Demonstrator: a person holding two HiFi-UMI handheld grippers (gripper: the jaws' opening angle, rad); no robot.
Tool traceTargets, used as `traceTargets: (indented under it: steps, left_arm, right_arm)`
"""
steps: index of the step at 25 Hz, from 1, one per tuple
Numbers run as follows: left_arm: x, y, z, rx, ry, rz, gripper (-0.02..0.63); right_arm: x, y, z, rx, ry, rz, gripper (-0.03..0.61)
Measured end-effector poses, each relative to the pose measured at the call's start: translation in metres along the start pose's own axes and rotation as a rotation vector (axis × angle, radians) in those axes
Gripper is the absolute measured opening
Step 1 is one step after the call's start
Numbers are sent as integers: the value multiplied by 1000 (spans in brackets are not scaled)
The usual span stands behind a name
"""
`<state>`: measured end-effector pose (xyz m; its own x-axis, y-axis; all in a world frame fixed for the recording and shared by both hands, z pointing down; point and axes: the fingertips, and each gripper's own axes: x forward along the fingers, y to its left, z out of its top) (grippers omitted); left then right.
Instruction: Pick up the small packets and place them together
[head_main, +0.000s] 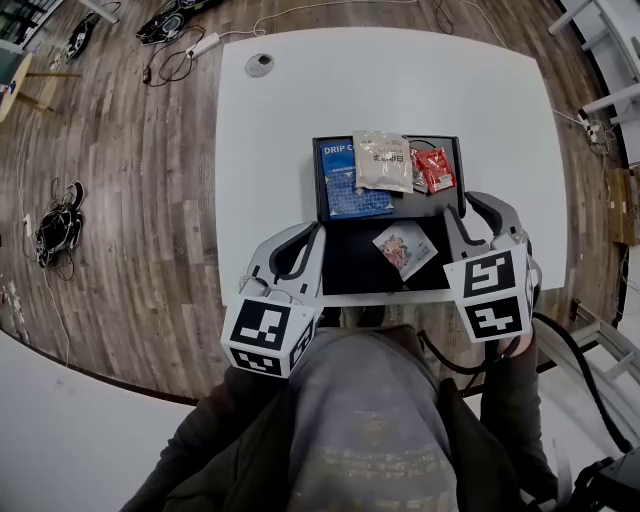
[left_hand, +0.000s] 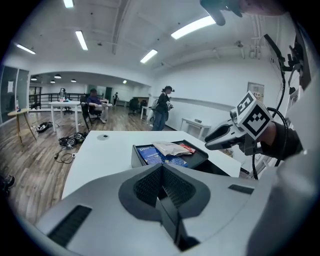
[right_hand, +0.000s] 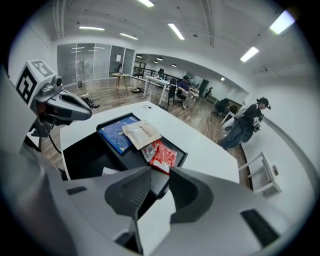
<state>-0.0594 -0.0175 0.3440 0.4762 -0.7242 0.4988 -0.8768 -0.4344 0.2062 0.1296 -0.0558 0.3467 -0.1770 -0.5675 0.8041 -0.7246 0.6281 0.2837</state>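
While both tongs hang back at the near edge of the white table (head_main: 500, 100), I read this as the gap between placements. Its black tray (head_main: 437, 205) holds the pile, with a black mat (head_main: 360, 268) nearer me. My left tongs (head_main: 300, 235) are pressed together and empty; my right tongs (head_main: 477, 212) stand spread, nothing between them. On the tray, a pale packet (head_main: 382, 160) lies across a blue packet (head_main: 350, 190), with a red packet (head_main: 435, 168) just beside. One small printed packet (head_main: 405, 248) lies alone on the mat. Next, I judge, the right tongs must drop over it, pinch an edge and carry it to the pile.
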Motion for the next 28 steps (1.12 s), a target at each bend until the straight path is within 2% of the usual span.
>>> traceTargets:
  steps: [5, 10, 22, 26, 28]
  left_arm:
    - [-8, -18, -13, 9, 17, -14, 3]
    - [-11, -20, -16, 12, 22, -13, 3]
    - [-11, 1, -19, -3, 37, 4, 3]
    - [-10, 5, -20, -7, 46, -2, 3]
    - [-9, 6, -21, -8, 53, -7, 3]
  right_arm:
    - [2, 29, -34, 42, 42, 87, 115]
    - [14, 63, -42, 47, 72, 181, 115]
    - [45, 105, -46, 13, 150, 289, 115]
    - [50, 109, -51, 6, 181, 291, 115]
    - [52, 110, -50, -2, 191, 291, 136]
